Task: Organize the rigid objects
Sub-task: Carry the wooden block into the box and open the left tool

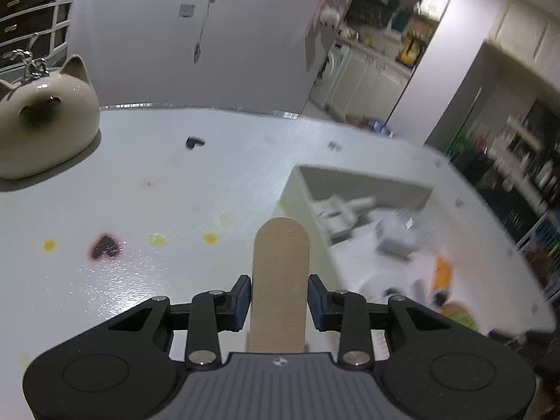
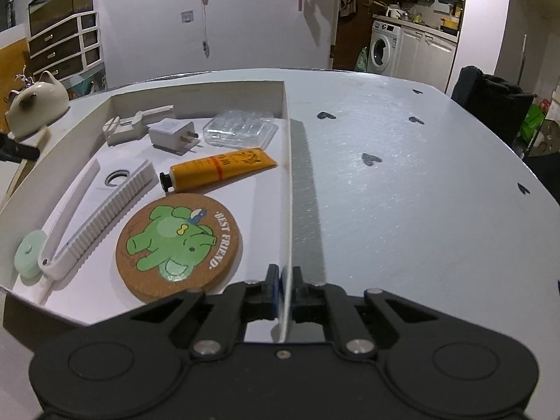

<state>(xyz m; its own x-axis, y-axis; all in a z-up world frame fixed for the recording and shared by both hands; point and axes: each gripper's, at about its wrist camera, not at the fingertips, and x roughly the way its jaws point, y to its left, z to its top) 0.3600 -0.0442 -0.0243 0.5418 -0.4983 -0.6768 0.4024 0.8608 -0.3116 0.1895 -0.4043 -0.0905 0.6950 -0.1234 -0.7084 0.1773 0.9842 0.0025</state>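
Now the left gripper point(image 1: 279, 301) pinches a flat wooden stick point(image 1: 281, 280) just left of the white box point(image 1: 297, 189), above the table point(image 1: 140, 175); the right gripper point(image 2: 286, 288) clamps the box's near-right wall. Best swing right over the wall — keep the stick level — then release beside the coaster point(image 2: 179, 241).

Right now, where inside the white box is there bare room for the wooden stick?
Bare floor lies along the white box's right wall, beside the round cork coaster. The back is crowded: white plug adapter, clear plastic case, orange tube.
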